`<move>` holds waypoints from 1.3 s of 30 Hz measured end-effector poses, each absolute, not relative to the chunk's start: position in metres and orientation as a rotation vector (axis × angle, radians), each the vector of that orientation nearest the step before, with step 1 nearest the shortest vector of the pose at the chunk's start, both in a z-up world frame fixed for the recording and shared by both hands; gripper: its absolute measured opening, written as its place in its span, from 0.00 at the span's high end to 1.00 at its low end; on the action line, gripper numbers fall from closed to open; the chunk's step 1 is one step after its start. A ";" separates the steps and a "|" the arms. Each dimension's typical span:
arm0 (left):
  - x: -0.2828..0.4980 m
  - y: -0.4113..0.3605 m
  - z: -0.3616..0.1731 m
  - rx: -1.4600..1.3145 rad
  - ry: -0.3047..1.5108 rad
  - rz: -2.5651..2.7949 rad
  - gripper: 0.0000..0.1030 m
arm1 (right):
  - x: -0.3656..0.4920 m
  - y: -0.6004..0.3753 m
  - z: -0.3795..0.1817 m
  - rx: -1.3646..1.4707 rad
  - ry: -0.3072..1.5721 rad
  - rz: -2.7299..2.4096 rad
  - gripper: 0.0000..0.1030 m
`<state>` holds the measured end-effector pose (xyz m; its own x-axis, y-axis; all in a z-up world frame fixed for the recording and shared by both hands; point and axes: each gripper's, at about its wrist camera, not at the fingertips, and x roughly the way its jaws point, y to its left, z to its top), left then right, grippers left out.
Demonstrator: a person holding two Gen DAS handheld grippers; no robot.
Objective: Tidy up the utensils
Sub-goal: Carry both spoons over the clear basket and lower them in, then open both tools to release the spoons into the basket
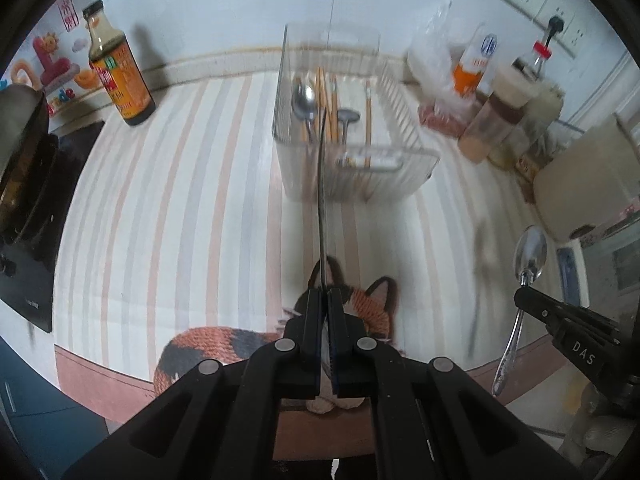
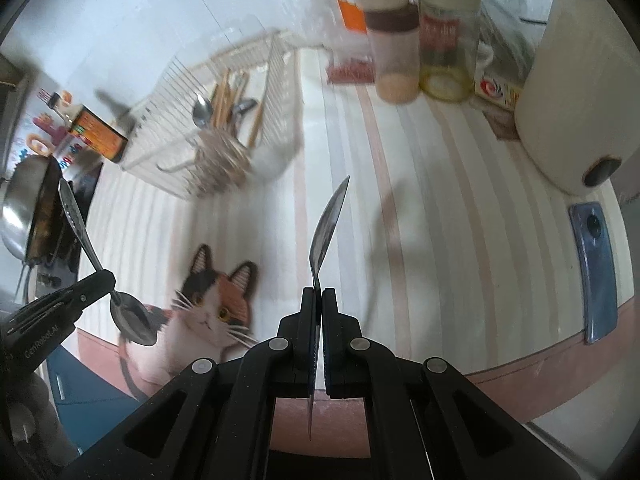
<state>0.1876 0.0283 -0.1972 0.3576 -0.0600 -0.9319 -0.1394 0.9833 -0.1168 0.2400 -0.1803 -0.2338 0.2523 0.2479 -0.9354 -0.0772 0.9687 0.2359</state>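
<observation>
Counter in stripes carries a clear utensil rack holding spoons and chopsticks. Left hand-held gripper is clenched on a spoon near the neck; right hand-held gripper pinches another spoon, both above the counter.

Bare striped counter lies open before the rack; a sauce bottle stands well left, jars crowd its right side, a cat mat lies near the edge
</observation>
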 end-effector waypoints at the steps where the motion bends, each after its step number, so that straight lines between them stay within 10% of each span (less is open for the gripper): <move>1: 0.188 0.029 -0.190 -0.187 1.191 0.051 1.00 | 0.242 -0.179 -0.229 0.158 1.289 0.228 0.98; 19: 0.262 0.051 -0.076 -0.208 0.969 0.001 1.00 | 0.344 -0.136 -0.129 0.228 1.098 0.350 0.98; 39: 0.401 0.099 -0.181 -0.353 1.263 -0.001 0.99 | 0.484 -0.071 -0.225 0.162 1.316 0.317 0.97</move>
<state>0.4012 0.0988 -0.1808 0.3107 -0.1931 -0.9307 -0.1920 0.9462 -0.2604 0.4841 -0.0712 -0.2250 0.2170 0.3187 -0.9227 -0.1365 0.9458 0.2946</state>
